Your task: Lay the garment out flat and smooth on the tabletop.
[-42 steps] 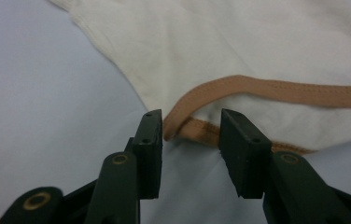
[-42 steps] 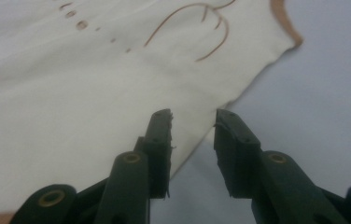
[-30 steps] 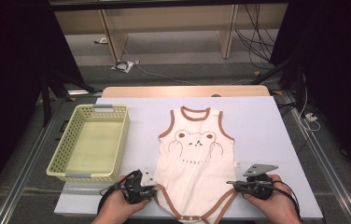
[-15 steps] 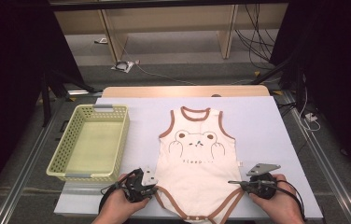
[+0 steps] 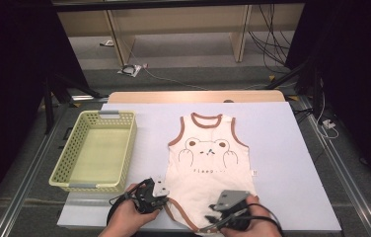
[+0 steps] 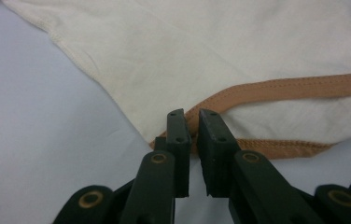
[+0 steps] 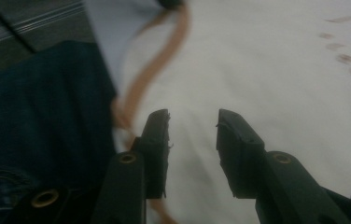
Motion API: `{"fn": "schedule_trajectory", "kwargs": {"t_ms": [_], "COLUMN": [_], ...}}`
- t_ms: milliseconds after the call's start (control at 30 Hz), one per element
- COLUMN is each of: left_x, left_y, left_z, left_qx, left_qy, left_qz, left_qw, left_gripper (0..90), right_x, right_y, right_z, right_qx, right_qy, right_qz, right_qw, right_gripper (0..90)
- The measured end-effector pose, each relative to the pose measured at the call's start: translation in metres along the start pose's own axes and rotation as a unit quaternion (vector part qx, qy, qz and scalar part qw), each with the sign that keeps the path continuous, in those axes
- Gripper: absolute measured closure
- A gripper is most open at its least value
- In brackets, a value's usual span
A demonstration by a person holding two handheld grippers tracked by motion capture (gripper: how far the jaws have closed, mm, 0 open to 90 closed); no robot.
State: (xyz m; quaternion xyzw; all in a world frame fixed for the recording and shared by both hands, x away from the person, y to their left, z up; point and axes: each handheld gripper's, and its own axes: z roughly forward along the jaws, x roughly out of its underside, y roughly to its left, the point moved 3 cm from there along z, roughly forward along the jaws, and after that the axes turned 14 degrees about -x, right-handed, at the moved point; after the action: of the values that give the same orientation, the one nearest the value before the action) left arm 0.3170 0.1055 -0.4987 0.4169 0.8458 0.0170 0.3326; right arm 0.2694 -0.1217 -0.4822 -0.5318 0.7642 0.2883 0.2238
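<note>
Left gripper view: the left hand-held gripper (image 6: 191, 122) pinches the brown hem of the bodysuit (image 5: 208, 165) lying flat on the desk (image 5: 282, 148). The right hand-held gripper (image 7: 193, 122), jaws just opened and spread with nothing between them, hovers over the lower cloth. Folding step under way; next, regrip the hem beside it.

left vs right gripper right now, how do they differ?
The left gripper has its jaws shut on the brown hem of the baby bodysuit; the right gripper has jaws that have just been opening, apart, gripping nothing. Left sits at the bodysuit's bottom-left corner, right over its lower middle. Both are hand-held.
</note>
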Motion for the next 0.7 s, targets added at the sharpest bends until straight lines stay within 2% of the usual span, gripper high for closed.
{"fn": "schedule_trajectory", "kwargs": {"t_ms": [100, 133, 200, 267, 367, 400, 467, 533, 600, 700], "left_x": [-0.002, -0.002, -0.003, -0.004, -0.003, -0.003, -0.002, 0.001, 0.005, 0.008], "left_y": [0.0, -0.001, -0.001, -0.001, 0.0, 0.0, 0.001, 0.002, 0.002, -0.001], "left_z": [0.002, 0.003, 0.004, 0.005, 0.004, 0.003, 0.0, -0.004, -0.01, -0.012], "left_qx": [-0.001, -0.001, -0.001, -0.001, -0.001, -0.003, -0.005, -0.005, -0.009, -0.004], "left_qy": [-0.002, -0.003, -0.003, -0.006, -0.011, -0.013, -0.019, -0.013, -0.015, -0.013], "left_qz": [0.002, 0.003, 0.004, 0.004, 0.008, 0.011, 0.017, 0.041, 0.055, 0.074], "left_qw": [1.0, 1.0, 1.0, 1.0, 0.9999, 0.9999, 0.9997, 0.9991, 0.9983, 0.9971], "left_gripper": [82.5, 82.4, 82.4, 82.4, 80.8, 79.4, 74.9, 66.4, 64.3, 63.4], "right_x": [-0.008, -0.009, -0.012, -0.013, -0.014, -0.015, -0.015, -0.015, -0.013, -0.01], "right_y": [0.013, 0.015, 0.017, 0.015, 0.01, 0.008, 0.002, -0.005, -0.01, -0.018], "right_z": [0.022, 0.028, 0.038, 0.044, 0.043, 0.042, 0.038, 0.034, 0.031, 0.03], "right_qx": [-0.036, -0.041, -0.041, -0.033, -0.034, -0.034, -0.031, -0.027, -0.028, -0.027], "right_qy": [0.022, 0.03, 0.044, 0.056, 0.048, 0.045, 0.032, 0.016, 0.001, -0.01], "right_qz": [-0.026, -0.03, -0.04, -0.047, -0.022, -0.016, 0.002, 0.023, 0.052, 0.081], "right_qw": [0.9988, 0.9983, 0.9974, 0.9968, 0.998, 0.9983, 0.999, 0.9992, 0.9983, 0.9963], "right_gripper": [62.7, 62.5, 62.7, 70.8, 84.1, 85.4, 86.3, 86.4, 86.4, 85.9]}}
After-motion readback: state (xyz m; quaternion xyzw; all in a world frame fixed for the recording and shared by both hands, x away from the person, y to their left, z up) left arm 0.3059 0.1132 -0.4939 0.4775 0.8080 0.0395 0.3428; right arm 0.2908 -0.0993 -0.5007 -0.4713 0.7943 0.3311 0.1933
